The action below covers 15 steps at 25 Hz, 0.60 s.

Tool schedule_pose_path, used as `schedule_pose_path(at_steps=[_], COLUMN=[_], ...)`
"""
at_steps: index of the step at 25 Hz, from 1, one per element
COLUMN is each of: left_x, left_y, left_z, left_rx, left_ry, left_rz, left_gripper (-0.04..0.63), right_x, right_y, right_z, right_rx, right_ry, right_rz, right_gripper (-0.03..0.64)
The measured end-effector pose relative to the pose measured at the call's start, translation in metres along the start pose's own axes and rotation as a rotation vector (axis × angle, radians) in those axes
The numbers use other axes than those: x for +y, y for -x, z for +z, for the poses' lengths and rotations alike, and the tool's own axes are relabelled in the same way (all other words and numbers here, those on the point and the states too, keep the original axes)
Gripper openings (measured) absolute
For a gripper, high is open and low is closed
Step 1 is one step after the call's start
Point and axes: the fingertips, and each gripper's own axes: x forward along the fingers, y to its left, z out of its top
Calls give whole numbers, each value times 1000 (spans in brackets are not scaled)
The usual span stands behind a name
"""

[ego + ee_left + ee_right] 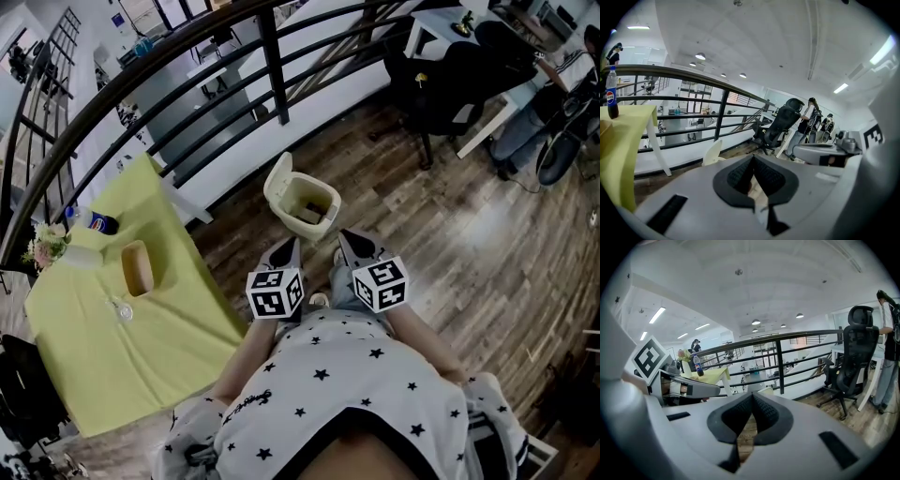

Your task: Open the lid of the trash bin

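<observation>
A cream trash bin stands on the wooden floor just beyond both grippers, its lid tipped up and back on the left so the inside shows. My left gripper and right gripper are held side by side near my body, their tips pointing at the bin's near side without touching it. Both are shut with nothing between the jaws. The left gripper view shows its tips closed and the raised lid past them. In the right gripper view the tips are closed too.
A table with a yellow-green cloth stands at the left, bearing a cola bottle, a wooden tray and flowers. A black railing runs behind the bin. A black office chair and white desk are at the right.
</observation>
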Motion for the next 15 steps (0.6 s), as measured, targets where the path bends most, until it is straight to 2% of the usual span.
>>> schedule_pose_path(at_steps=[15], left_x=[2], left_y=[4], left_z=[-5], left_rx=[9], left_ry=[6], left_rz=[0], left_gripper=[11], right_x=[1], right_y=[-1], right_z=[-3], right_rx=[10], right_ry=[11], right_rz=[-3], right_gripper=[-8])
